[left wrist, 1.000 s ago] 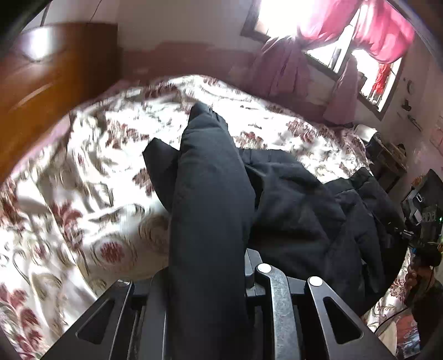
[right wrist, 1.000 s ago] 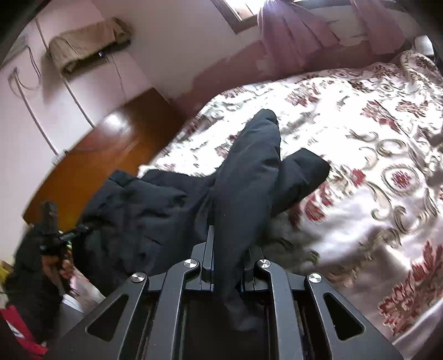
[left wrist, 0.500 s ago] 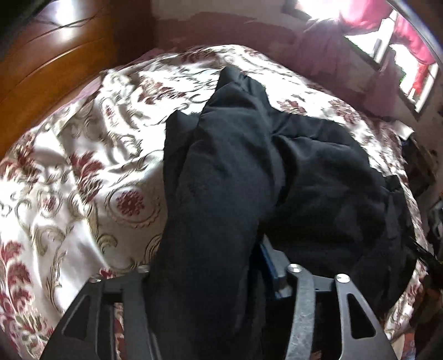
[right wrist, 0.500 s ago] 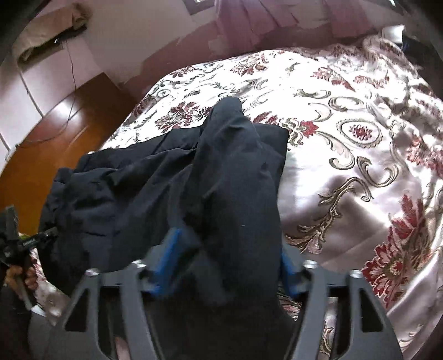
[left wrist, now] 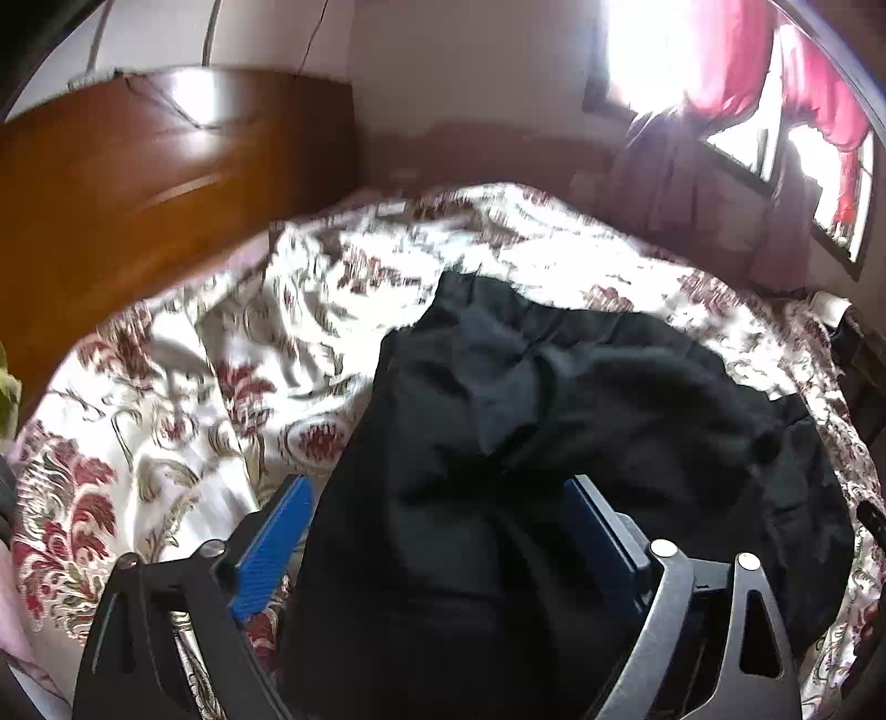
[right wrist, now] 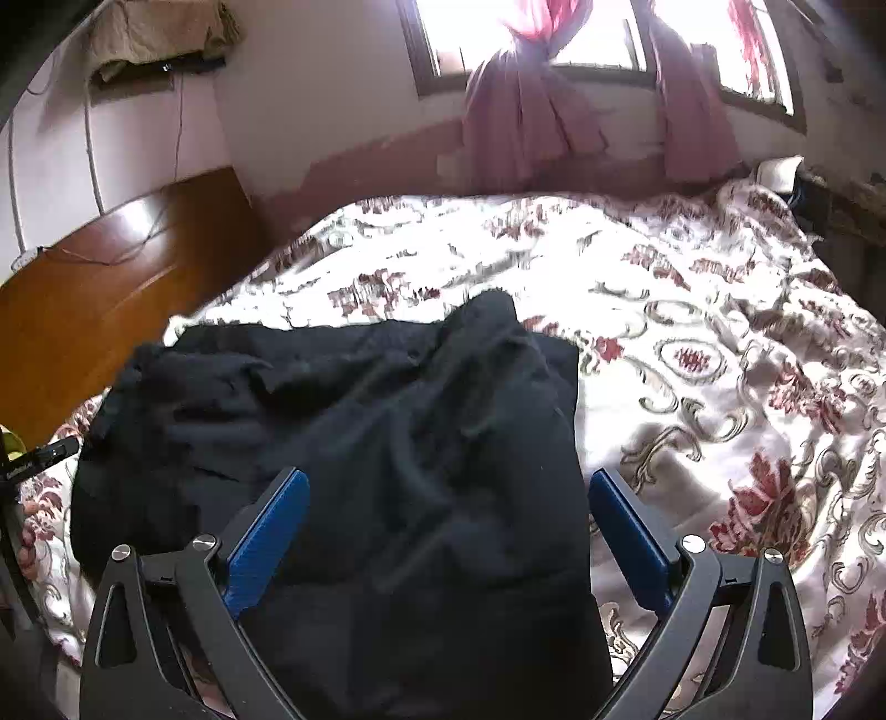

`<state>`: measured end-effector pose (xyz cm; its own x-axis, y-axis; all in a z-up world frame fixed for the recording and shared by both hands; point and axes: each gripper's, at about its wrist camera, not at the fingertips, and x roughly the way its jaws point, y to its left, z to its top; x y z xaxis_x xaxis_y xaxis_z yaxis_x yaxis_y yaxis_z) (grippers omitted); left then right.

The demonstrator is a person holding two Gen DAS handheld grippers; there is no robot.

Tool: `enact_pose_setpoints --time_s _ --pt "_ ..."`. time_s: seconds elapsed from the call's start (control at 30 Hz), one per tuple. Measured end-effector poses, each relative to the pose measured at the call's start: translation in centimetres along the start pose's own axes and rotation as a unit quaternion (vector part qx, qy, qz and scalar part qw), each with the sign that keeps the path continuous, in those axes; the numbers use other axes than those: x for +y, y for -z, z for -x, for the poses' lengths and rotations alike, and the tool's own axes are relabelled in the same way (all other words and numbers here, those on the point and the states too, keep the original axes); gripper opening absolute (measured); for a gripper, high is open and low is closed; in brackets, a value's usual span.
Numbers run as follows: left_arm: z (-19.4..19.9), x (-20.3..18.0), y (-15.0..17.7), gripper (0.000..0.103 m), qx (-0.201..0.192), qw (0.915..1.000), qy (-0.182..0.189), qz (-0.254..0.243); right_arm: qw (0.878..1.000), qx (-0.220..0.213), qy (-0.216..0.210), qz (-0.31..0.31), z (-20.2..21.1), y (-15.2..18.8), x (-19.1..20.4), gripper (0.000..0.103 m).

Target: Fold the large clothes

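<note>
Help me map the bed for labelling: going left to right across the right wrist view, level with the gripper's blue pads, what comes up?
Left blue pad → crumpled black garment lying between the opening jaws → right blue pad → cream bedspread with red floral print.

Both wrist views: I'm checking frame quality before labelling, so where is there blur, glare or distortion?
Left wrist view: the window is blown out white, glare streaks the wooden headboard, the floral bedspread is motion-smeared, and the fisheye bows the edges. Right wrist view: the window is overexposed, the far bedspread is smeared, and the black garment loses fold detail in the dark.
</note>
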<state>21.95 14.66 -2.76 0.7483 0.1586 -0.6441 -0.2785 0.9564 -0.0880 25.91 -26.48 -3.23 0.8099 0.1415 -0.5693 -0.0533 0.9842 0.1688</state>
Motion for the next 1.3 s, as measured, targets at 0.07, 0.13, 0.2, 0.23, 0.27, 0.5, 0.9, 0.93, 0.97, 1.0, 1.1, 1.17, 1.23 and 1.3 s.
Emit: enact_pose_setpoints --time_s 0.07,0.13,0.2,0.23,0.27,0.5,0.9,0.93,0.97,1.0,1.1,1.17,1.23,1.3 --pt "1.5 -0.5 0.0 0.099 -0.027 0.9996 -0.002 -0.002 1.0 -0.023 0.006 0.005 1.1 0.0 0.6 0.1" --pt "2.8 -1.0 0.1 0.102 -0.045 0.999 0.003 -0.004 0.999 -0.045 0.007 0.011 2.4 -0.1 0.9 0.1" --pt "4.0 -1.3 0.3 0.103 -0.059 0.9982 0.012 -0.003 0.998 -0.064 0.007 0.016 3.5 -0.2 1.2 0.102" --pt "4.6 -1.5 0.4 0.103 -0.065 0.9977 0.015 -0.002 0.997 -0.074 0.004 0.018 4.2 -0.1 1.4 0.102" --pt "5.0 -1.7 0.5 0.103 -0.07 0.9974 0.018 -0.001 0.997 -0.079 0.003 0.02 4.6 -0.2 1.6 0.102" --pt "8.1 -3.6 1.9 0.103 -0.095 0.9952 0.013 -0.02 0.994 -0.102 -0.026 0.041 7.2 0.6 3.3 0.102" --pt "13.2 -5.3 4.4 0.103 -0.13 0.9905 0.033 -0.028 0.988 -0.136 -0.046 0.06 12.0 2.4 4.8 0.102" --pt "13.5 -5.3 4.6 0.103 -0.132 0.9903 0.033 -0.027 0.987 -0.138 -0.045 0.06 12.4 2.6 5.0 0.102" --pt "13.8 -5.3 4.9 0.103 -0.134 0.99 0.033 -0.028 0.987 -0.142 -0.045 0.061 12.8 2.8 5.1 0.102" --pt "14.1 -5.4 5.2 0.103 -0.136 0.9898 0.032 -0.028 0.987 -0.144 -0.045 0.061 13.2 3.0 5.2 0.102" --pt "14.9 -5.3 5.7 0.103 -0.141 0.9891 0.033 -0.029 0.986 -0.15 -0.047 0.058 14.2 3.6 5.5 0.102" --pt "15.4 -5.3 6.1 0.103 -0.144 0.9886 0.033 -0.029 0.985 -0.155 -0.048 0.058 14.9 4.0 5.7 0.102" --pt "15.8 -5.3 6.6 0.103 -0.147 0.988 0.034 -0.031 0.984 -0.161 -0.046 0.061 15.5 4.5 6.0 0.102" --pt "16.3 -5.4 7.1 0.103 -0.152 0.9871 0.035 -0.034 0.983 -0.165 -0.045 0.064 15.9 5.0 6.3 0.102"
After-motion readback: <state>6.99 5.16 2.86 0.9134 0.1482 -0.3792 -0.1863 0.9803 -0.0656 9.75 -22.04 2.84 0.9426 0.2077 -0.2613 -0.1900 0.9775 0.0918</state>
